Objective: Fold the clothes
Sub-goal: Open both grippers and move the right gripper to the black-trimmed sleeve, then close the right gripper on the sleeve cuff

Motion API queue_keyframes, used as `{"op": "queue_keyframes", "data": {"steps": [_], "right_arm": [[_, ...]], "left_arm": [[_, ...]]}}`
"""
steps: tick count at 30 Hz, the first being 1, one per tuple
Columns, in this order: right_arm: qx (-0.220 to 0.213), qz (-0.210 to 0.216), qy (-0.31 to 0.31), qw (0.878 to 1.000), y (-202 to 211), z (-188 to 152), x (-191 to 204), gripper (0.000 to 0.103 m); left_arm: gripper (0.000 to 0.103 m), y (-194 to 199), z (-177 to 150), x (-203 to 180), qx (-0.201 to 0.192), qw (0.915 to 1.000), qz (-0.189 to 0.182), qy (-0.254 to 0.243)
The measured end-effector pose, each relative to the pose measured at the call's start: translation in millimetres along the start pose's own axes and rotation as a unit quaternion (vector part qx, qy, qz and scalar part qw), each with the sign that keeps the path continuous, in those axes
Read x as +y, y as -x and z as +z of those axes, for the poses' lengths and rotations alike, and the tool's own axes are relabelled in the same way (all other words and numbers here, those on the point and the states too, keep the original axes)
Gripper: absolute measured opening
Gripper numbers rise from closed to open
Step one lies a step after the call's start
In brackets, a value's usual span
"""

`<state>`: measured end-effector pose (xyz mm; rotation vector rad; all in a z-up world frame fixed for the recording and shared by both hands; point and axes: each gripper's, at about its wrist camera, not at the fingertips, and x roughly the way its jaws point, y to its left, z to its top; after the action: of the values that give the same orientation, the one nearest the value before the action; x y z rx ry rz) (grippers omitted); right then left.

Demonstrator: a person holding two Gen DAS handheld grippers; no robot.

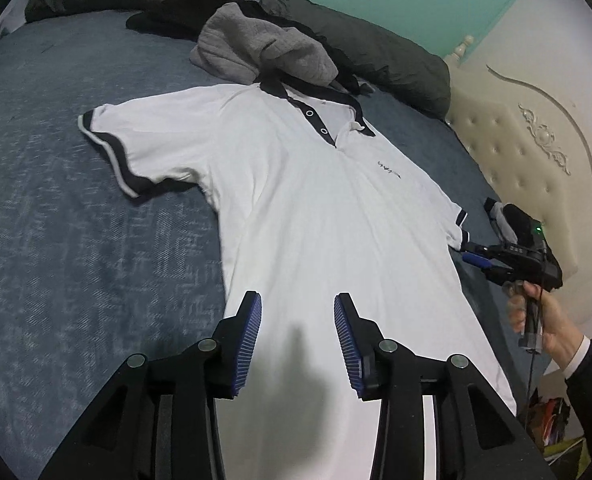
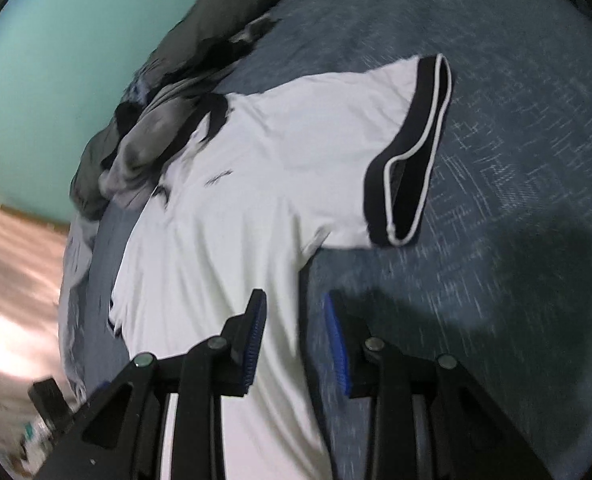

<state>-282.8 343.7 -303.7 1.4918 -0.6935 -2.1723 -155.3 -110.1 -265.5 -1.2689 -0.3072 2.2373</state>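
A white polo shirt [image 1: 304,208] [image 2: 255,184] with a black collar [image 1: 279,90] lies face up, spread flat on the blue bed cover [image 1: 75,260]. Both black-banded sleeves [image 1: 111,148] [image 1: 454,224] lie out to the sides. My left gripper [image 1: 298,308] hovers open over the shirt's lower body, holding nothing. In the left wrist view a hand [image 1: 552,320] holds my right gripper [image 1: 474,254] beside the shirt's right sleeve. In its own blurred view the right gripper [image 2: 293,308] is open and empty, astride the shirt's side edge below the banded sleeve [image 2: 408,152].
A crumpled grey garment [image 1: 255,48] and black clothes [image 1: 199,12] are piled just beyond the collar. A dark duvet [image 1: 376,52] runs along the teal wall. A cream tufted headboard [image 1: 536,140] stands at the right. Floor [image 2: 11,280] shows past the bed edge.
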Motion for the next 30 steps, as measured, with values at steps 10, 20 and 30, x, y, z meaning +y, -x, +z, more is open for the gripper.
{"op": "queue_keyframes", "data": {"steps": [10,20,30], "right_arm": [[-0.029,-0.003,-0.03,0.999,-35,26,-13,0.03],[-0.061,-0.013,-0.027,0.998,-41,37,-19,0.006],[-0.066,-0.043,-0.015,0.997,-41,65,-20,0.005]], "left_arm": [[0.042,-22,-3,1,-0.027,0.9996,-0.001,-0.004],[0.042,-27,-13,8,-0.027,0.9996,-0.006,-0.002],[0.042,-24,-12,6,-0.03,0.9995,-0.009,-0.008]]}}
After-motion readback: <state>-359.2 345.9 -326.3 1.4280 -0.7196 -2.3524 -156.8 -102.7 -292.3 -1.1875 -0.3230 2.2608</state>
